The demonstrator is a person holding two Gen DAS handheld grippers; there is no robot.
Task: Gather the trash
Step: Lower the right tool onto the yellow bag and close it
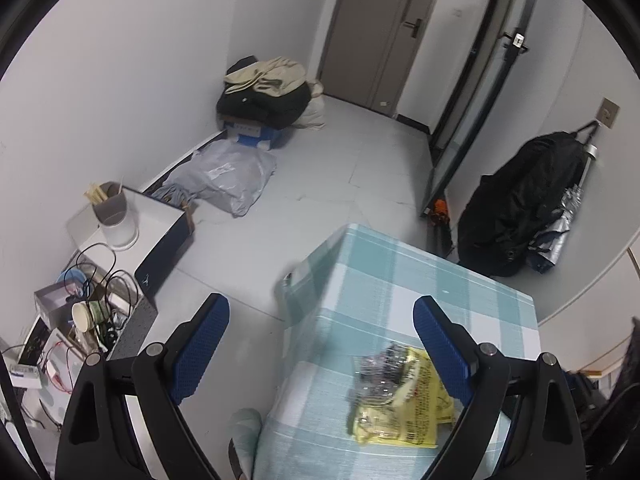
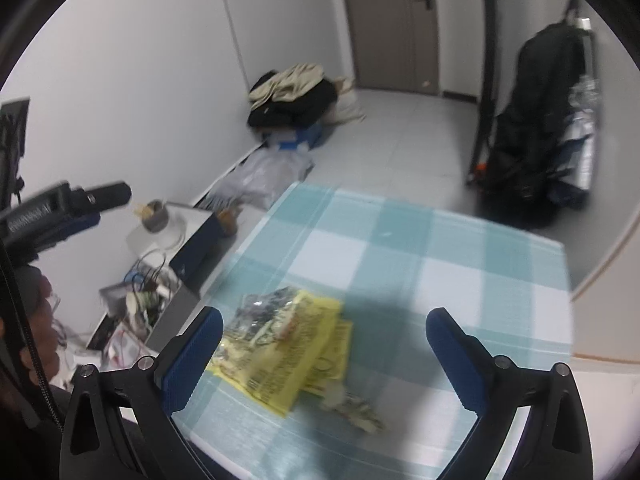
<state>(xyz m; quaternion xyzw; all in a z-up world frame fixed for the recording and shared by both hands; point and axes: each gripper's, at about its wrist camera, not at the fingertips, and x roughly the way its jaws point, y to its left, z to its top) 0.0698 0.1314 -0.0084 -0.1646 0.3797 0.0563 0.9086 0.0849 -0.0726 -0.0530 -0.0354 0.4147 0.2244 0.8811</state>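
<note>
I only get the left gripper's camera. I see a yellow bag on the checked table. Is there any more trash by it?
Observer: Yes. The right wrist view shows a small crumpled wrapper on the table, just beside the yellow bag.
Operator: Is the other gripper holding anything?
Observer: No. The right gripper is open and empty, above the table.
Operator: Can you see my gripper from there?
Observer: Yes, the left gripper shows at the left edge, blurred.
</note>
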